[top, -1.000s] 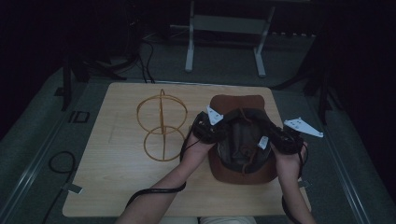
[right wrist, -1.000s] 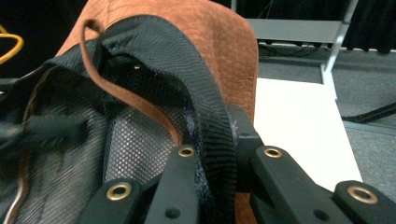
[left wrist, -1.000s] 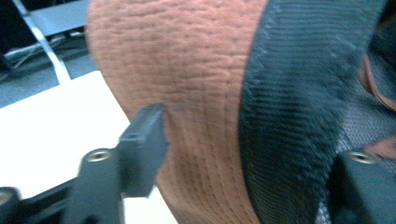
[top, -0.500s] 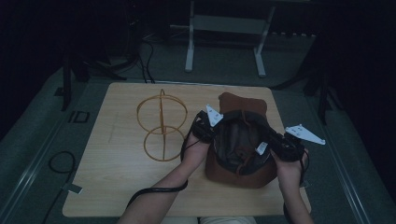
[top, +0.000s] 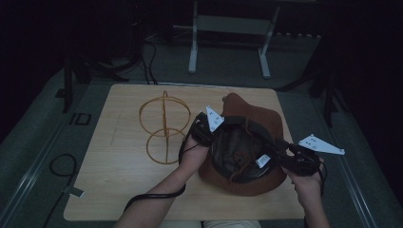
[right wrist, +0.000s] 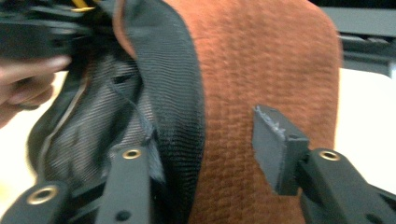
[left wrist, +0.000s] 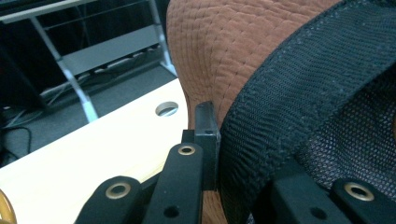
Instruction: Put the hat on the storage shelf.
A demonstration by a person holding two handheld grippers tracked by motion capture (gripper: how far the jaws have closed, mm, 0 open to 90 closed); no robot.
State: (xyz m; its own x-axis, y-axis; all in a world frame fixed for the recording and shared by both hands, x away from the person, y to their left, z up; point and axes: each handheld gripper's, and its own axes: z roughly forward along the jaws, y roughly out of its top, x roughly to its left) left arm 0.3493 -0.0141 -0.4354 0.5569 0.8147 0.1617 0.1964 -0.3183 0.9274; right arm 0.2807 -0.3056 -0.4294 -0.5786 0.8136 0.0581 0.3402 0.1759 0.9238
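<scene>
On the wooden table, my left gripper clamps the hat brim; my right gripper, jaws just opening, straddles its opposite edge.

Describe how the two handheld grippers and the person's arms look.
Both the left gripper and right gripper are black, each topped by a pale grey three-cornered plate with small dots. Their black jaws carry brass-ringed screw holes. A black cable trails beneath the left forearm. Forearms are bare, sleeveless.

The room around me is dark. My light wooden counter stands on grey floor. Behind it is a white metal frame.
</scene>
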